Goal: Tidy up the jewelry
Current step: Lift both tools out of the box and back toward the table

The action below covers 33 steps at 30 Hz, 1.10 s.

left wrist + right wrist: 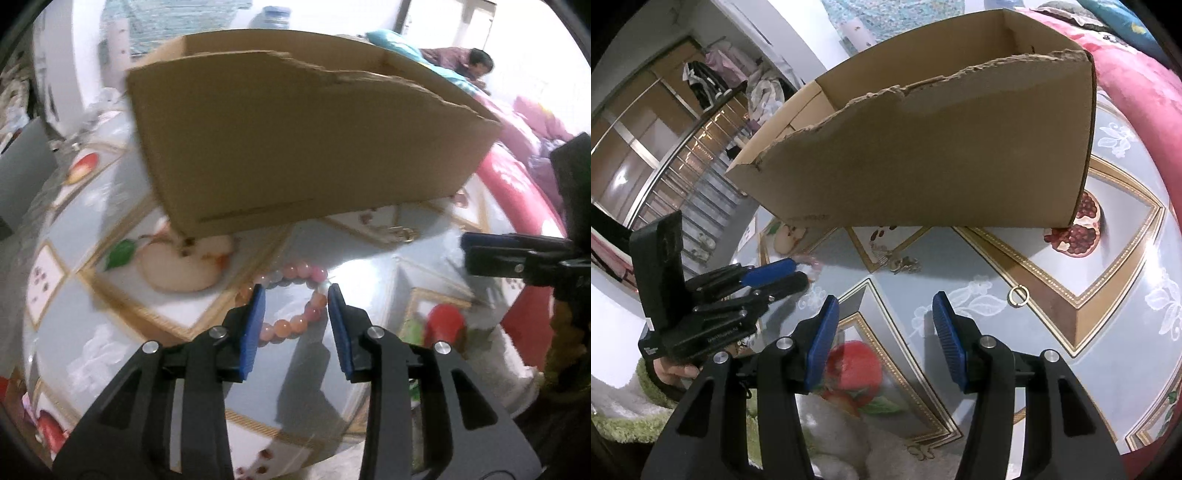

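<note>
A bracelet of pink and orange beads (295,324) lies on the fruit-patterned tablecloth (351,251). My left gripper (296,295) stands over it, open. Its blue pads straddle the loop: the left pad covers the bracelet's left side and the right pad is just outside its right edge. In the right wrist view the left gripper (799,273) shows at the left, with a bit of pink bracelet (813,262) past its tips. My right gripper (884,301) is open above the cloth with nothing between its fingers. It also shows at the right edge of the left wrist view (466,251).
A torn cardboard box (923,155) stands open-topped just behind both grippers. A small gold ring (1018,296) and a gold trinket (905,264) lie on the cloth in front of it. Red bedding (517,184) borders the table, and a person (476,62) is far back.
</note>
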### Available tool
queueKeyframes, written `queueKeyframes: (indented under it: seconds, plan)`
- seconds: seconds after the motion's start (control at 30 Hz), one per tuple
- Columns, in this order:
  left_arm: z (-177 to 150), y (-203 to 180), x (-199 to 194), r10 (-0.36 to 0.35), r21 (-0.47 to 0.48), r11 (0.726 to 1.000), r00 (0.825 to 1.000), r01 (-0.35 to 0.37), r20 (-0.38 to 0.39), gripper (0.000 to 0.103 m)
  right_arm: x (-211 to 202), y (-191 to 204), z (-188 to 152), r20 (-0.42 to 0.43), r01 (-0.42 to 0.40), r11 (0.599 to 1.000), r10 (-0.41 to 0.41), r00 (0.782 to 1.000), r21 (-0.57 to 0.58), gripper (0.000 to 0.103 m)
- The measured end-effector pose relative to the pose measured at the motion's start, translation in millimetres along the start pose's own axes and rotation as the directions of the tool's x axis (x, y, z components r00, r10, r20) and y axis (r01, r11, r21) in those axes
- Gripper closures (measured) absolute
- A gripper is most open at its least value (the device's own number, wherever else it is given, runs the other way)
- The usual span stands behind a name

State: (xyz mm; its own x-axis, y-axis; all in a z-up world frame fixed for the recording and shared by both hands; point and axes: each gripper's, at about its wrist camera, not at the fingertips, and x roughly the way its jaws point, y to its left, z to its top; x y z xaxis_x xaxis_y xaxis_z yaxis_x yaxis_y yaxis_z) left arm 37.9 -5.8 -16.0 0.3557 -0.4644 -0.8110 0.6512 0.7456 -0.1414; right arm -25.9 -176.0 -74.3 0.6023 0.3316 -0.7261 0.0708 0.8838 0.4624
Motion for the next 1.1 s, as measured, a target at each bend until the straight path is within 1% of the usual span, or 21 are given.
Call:
queueKeyframes:
  seconds: [0.03,0.1,0.2,0.27,0.33,0.47,0.57,0.63,0.73,0.83,0.97,1.1]
  plan:
    - [-1,3,-2,0.022,-0.009,1.0,1.0,-0.022,0.0,0.069,0,0,-1,-0.001,0.004,1.0,-0.004,1.0,-0.002,0.051]
    - [-1,8,-5,0.032,-0.029,0.999,0.999,-0.032,0.003,0.069,-2,1,-3,-0.001,0.023,1.0,-0.023,1.0,-0.019,0.051]
    - [0,11,-15,0.02,-0.056,0.998,0.999,-0.018,0.042,0.069,-9,3,-7,0.011,0.057,0.997,-0.057,0.998,-0.054,0.051]
    - [2,7,-19,0.005,-0.055,0.998,0.998,-0.001,0.068,0.068,-13,3,-9,0.02,0.074,0.995,-0.073,0.997,-0.066,0.051]
    - [5,0,-19,-0.015,-0.047,0.999,0.997,0.019,0.077,0.066,-16,0,-12,0.025,0.088,0.994,-0.087,0.996,-0.065,0.051]
    - [9,-18,-8,-0.036,-0.003,0.999,0.997,0.036,0.072,0.066,-18,-8,-15,0.026,0.12,0.992,-0.119,0.993,-0.039,0.051]
    - [12,-29,-4,-0.057,0.026,0.998,0.996,0.055,0.073,0.066,-25,-12,-14,0.06,0.157,0.987,-0.155,0.986,-0.034,0.052]
    - [14,-39,-1,-0.071,0.051,0.996,0.995,0.067,0.072,0.066,-28,-14,-13,0.079,0.192,0.981,-0.188,0.979,-0.042,0.055]
    - [16,-53,3,-0.079,0.096,0.993,0.994,0.072,0.074,0.066,-28,-19,-14,0.072,0.229,0.972,-0.225,0.972,-0.053,0.06]
    - [18,-67,8,-0.079,0.137,0.988,0.994,0.067,0.079,0.066,-27,-25,-15,0.062,0.222,0.974,-0.22,0.974,-0.041,0.063]
    - [26,-81,16,-0.079,0.166,0.984,0.994,0.065,0.077,0.066,-20,-31,-16,0.055,0.217,0.976,-0.215,0.975,-0.025,0.064]
    - [34,-90,25,-0.1,0.2,0.976,0.992,0.084,0.073,0.066,-19,-31,-16,0.068,0.209,0.978,-0.207,0.976,-0.025,0.064]
